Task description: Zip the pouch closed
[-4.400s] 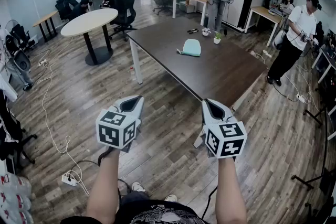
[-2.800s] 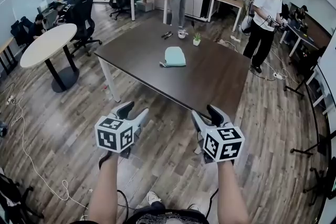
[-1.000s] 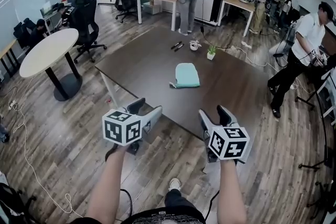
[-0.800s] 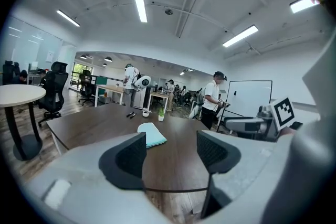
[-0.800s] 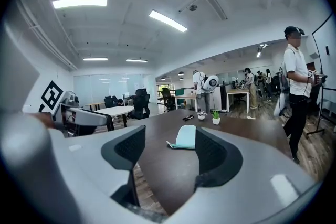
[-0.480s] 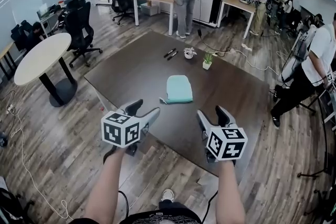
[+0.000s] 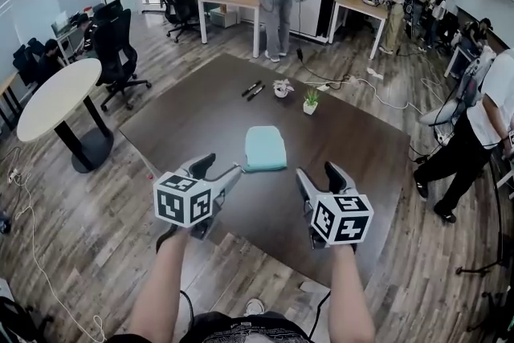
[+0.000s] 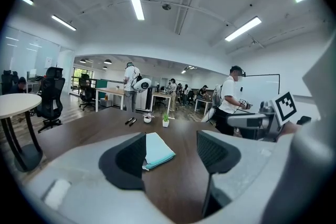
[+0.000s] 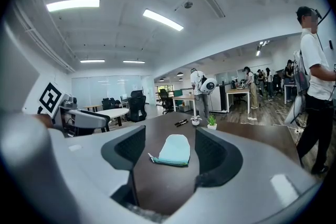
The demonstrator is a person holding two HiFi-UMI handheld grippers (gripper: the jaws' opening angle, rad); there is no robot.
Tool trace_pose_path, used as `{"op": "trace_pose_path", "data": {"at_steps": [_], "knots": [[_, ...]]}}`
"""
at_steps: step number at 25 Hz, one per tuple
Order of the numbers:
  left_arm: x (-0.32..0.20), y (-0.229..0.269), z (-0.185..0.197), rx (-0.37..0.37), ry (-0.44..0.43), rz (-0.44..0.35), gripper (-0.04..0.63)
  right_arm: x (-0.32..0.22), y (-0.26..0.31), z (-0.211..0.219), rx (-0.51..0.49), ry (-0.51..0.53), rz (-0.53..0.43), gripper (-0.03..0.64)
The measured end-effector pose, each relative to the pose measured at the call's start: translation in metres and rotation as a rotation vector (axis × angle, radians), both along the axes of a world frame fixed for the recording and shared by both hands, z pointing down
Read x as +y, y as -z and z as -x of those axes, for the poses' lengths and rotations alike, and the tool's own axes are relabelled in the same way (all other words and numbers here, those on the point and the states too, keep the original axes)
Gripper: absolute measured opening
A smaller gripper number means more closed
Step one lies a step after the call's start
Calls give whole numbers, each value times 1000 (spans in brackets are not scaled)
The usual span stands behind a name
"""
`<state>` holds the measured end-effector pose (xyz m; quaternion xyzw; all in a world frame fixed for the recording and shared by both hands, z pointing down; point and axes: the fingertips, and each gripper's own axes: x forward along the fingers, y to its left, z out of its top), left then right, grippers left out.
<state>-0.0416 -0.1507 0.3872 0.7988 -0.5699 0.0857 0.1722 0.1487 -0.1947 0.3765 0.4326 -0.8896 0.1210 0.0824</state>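
Jaws of left gripper (image 7: 217, 171): spread wide, empty
Jaws of right gripper (image 7: 319, 177): spread wide, empty
Pouch (image 7: 264, 149): flat on table (image 7: 185, 132), just beyond both

No words or numbers are showing legibly; only black-and-white square markers (image 7: 183, 201) are sitting on the cubes of the left gripper (image 7: 218, 167) and right gripper (image 7: 317, 171).

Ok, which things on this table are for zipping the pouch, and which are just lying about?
For the job: pouch, left gripper, right gripper, both with jaws apart and empty.
Lying about: two markers, small potted plant, small white pot.
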Motion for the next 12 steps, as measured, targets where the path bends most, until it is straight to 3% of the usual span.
{"op": "trace_pose_path", "data": {"at_steps": [12], "knots": [[-56, -14, 16, -5, -63, -20, 310, -42, -21, 12, 8, -59, 7, 287]]}}
